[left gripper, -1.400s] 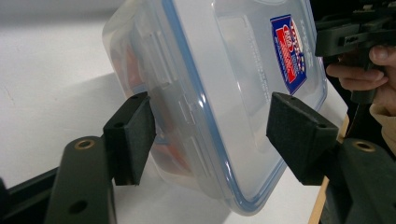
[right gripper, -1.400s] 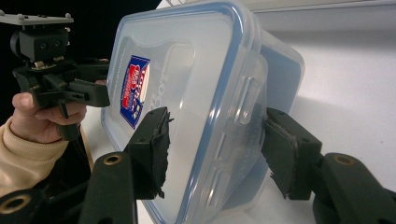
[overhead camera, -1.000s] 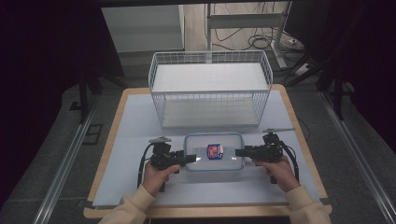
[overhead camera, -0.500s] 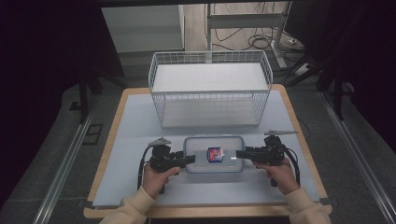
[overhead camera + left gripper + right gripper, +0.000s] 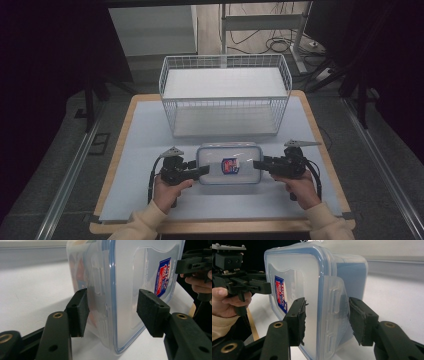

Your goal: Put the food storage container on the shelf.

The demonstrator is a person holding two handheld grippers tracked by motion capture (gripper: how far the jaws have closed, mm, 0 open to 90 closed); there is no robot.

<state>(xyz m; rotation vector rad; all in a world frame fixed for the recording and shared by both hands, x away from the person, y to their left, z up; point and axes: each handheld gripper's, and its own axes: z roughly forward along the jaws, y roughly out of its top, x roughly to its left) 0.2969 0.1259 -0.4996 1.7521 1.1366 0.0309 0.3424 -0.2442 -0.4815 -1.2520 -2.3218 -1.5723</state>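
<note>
Table (image 5: 150, 145), container (image 5: 229, 163) between grippers (lidded)

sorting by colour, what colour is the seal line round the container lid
Blue, clearest in the left gripper view on the container lid.

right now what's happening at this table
A person holds a two-jaw gripper in each hand and works on a clear plastic container with a blue-sealed lid and a red and blue label, lying near the front of the table. The left gripper has just closed on the container's left end, its jaws over the latch flap. The right gripper straddles the flap at the right end. A white wire basket stands behind.
</note>
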